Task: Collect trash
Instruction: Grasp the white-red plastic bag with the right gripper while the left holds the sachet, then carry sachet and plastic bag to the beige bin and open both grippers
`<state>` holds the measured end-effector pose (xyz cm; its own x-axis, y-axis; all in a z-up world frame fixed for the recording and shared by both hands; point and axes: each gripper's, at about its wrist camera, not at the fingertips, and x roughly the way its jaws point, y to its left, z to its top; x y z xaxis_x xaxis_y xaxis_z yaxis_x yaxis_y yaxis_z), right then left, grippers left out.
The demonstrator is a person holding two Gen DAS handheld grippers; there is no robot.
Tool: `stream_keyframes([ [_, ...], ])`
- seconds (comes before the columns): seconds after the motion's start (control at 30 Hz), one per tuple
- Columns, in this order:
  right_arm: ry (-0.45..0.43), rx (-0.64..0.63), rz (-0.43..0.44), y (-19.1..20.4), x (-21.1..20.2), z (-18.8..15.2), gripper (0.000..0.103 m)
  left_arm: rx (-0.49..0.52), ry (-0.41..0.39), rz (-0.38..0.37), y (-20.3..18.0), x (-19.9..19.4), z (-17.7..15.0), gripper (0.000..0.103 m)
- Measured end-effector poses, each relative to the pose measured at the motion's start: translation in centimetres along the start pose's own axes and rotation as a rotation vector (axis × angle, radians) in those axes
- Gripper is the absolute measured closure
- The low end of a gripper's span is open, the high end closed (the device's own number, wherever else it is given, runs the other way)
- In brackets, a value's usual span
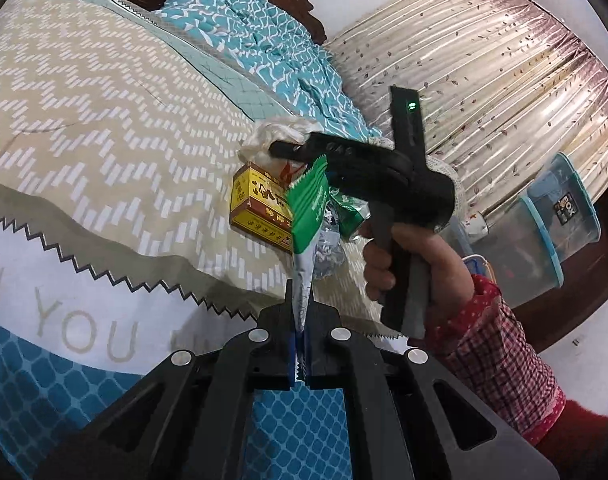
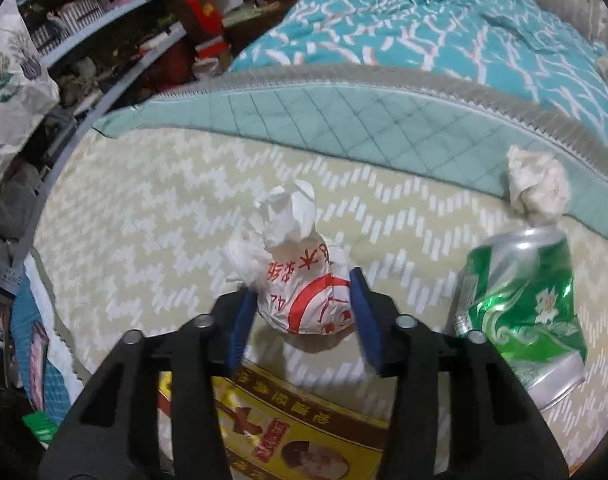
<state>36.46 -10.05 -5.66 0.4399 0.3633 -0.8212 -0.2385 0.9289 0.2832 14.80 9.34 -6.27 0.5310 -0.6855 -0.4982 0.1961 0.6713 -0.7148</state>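
I see the big bed cover [image 2: 152, 216] with its zigzag pattern, and I tell every place from the yellow box [image 1: 260, 210] lying on it. Behind the box lies the blue blanket [image 1: 264, 40], and far off to its right stand the clear tubs [image 1: 544, 224] by the curtain [image 1: 484, 60].

My right hand [image 1: 416, 264], in a red checked sleeve [image 1: 500, 344], holds its tool by the handle and tips it down over the box. The right gripper [image 2: 302, 316] has its jaws apart around the white paper wad [image 2: 304, 284] with red print, just past the box. The blue pads [image 2: 362, 312] sit right at the wad's sides; I cannot tell if they press it.

The crushed green can [image 2: 524, 312] lies to the right of the box, with another white paper ball [image 2: 536, 188] behind it.

My left gripper [image 1: 300, 356] is clenched tight on the bottom end of the green and white wrapper [image 1: 306, 220], which stands up in front of the box and hides part of it.
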Motion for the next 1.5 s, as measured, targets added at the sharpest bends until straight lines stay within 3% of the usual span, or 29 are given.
stream_keyframes([
  [0.17, -0.118, -0.032, 0.068, 0.8, -5.8, -1.6, 0.060, -0.010, 0.009, -0.009, 0.2, 0.3, 0.0, 0.101],
  [0.33, -0.179, -0.068, 0.104, 0.4, -12.4, -6.9, 0.060, 0.041, 0.011, 0.013, -0.8, 0.6, -0.1, 0.101],
  [0.53, -0.212, 0.004, 0.041, -4.4, -18.3, -15.6, 0.060, 0.180, 0.060, 0.077, -3.8, 1.7, -1.1, 0.101],
  [0.63, -0.256, 0.069, -0.014, -7.4, -21.1, -18.4, 0.060, 0.208, 0.128, 0.062, -5.9, 3.3, -1.9, 0.101],
  [0.87, -0.405, 0.309, -0.133, -17.9, -28.8, -25.3, 0.059, 0.387, 0.291, -0.050, -16.5, 9.7, -3.5, 0.101],
  [1.0, -0.502, 0.439, -0.221, -24.3, -33.7, -29.5, 0.059, 0.504, 0.406, -0.141, -25.3, 16.0, -5.1, 0.101],
  [1.13, -0.589, 0.577, -0.337, -31.8, -38.8, -34.3, 0.059, 0.629, 0.505, -0.200, -34.0, 22.7, -8.8, 0.101],
  [1.3, -0.599, 0.713, -0.411, -39.6, -41.5, -38.9, 0.058, 0.708, 0.651, -0.230, -42.3, 32.3, -13.9, 0.101],
  [1.47, -0.551, 0.785, -0.405, -45.2, -40.7, -41.0, 0.056, 0.768, 0.750, -0.212, -47.3, 39.8, -18.9, 0.101],
  [1.5, -0.543, 0.790, -0.398, -46.1, -40.4, -41.1, 0.054, 0.783, 0.759, -0.194, -47.9, 41.1, -19.6, 0.097],
])
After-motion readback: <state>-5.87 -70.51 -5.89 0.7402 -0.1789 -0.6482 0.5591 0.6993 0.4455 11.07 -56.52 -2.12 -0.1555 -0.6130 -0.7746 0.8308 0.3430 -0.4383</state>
